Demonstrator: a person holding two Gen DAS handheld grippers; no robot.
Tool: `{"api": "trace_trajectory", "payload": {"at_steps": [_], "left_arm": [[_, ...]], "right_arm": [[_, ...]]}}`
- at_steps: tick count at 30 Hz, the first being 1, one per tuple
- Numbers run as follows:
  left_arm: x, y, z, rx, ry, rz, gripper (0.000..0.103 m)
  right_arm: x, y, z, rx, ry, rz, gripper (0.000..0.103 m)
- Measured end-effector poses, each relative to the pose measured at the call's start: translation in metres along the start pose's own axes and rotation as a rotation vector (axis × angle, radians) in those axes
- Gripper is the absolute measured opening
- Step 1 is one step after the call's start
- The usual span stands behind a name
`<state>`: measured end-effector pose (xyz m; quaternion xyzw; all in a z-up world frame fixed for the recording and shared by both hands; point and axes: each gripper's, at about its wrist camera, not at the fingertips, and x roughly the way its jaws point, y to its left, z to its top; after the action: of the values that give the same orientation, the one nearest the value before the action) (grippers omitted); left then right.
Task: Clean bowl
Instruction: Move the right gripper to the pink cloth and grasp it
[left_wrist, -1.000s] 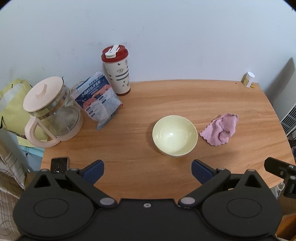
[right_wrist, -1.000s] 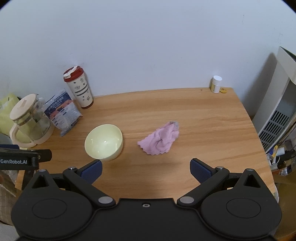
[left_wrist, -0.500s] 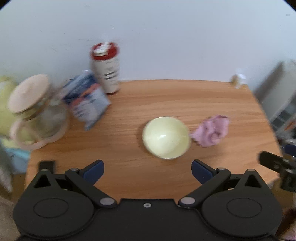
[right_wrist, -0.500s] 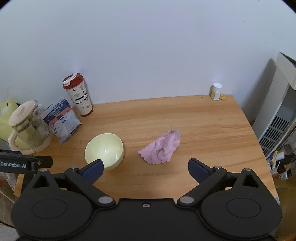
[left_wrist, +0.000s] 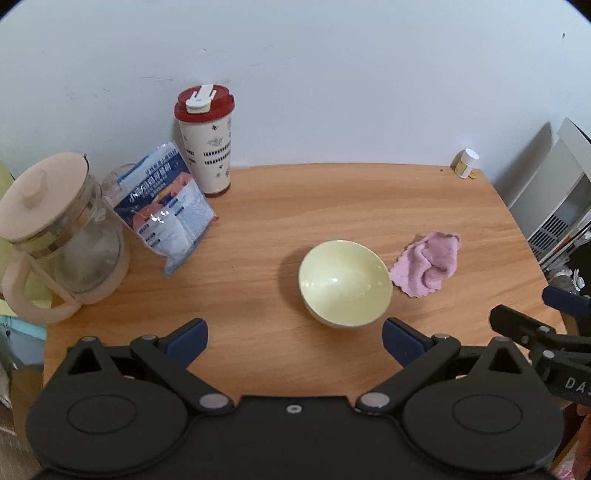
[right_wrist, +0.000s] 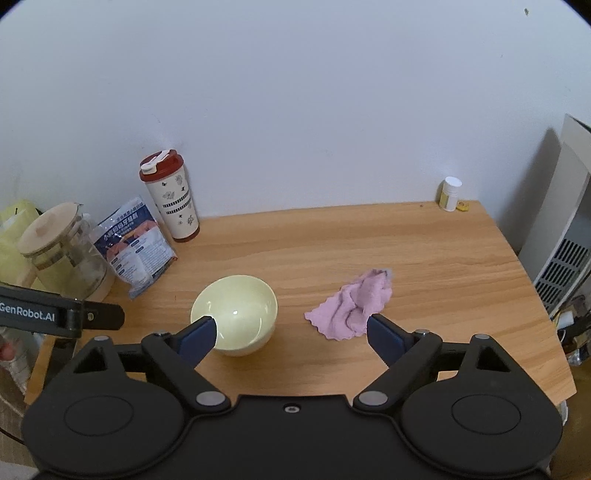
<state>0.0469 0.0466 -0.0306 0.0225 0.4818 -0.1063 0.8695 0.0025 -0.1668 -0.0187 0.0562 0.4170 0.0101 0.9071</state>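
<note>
Pale-yellow bowl (right_wrist: 236, 314) sits partly hidden behind my wide-open, empty right claw's (right_wrist: 291, 334) left fingertip (right_wrist: 197, 338), pink cloth (right_wrist: 351, 304) behind the other.

Both tongs are matte black with round housings and silver pivot screws. The left tongs (left_wrist: 293, 338) and right tongs (right_wrist: 291, 334) carry dark blue fingertips (right_wrist: 195, 334). White "GenRobot.AI" lettering marks one side.

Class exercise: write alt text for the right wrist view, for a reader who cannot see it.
An open right tool hovers low over a wooden table, between a pale yellow bowl and a crumpled pink cloth. Behind the bowl stand a glass jug, a snack packet and a red-lidded tumbler.
</note>
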Motion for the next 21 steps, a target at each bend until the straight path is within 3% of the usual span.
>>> {"api": "trace_trajectory", "payload": {"at_steps": [5,11,21], "left_arm": [[0.006,-0.002,-0.002,0.042,-0.084,-0.001,0.103],[0.027,0.007,0.007,-0.048,-0.029,-0.039,0.103],[0.06,-0.019,0.007,0.089,-0.038,0.124,0.103]], "right_arm": [[0.007,0.001,-0.001,-0.034,-0.034,-0.045,0.092],[0.021,-0.021,0.012,-0.073,-0.078,-0.095,0.09],[0.059,-0.049,0.027,-0.123,-0.077,-0.08,0.088]]}}
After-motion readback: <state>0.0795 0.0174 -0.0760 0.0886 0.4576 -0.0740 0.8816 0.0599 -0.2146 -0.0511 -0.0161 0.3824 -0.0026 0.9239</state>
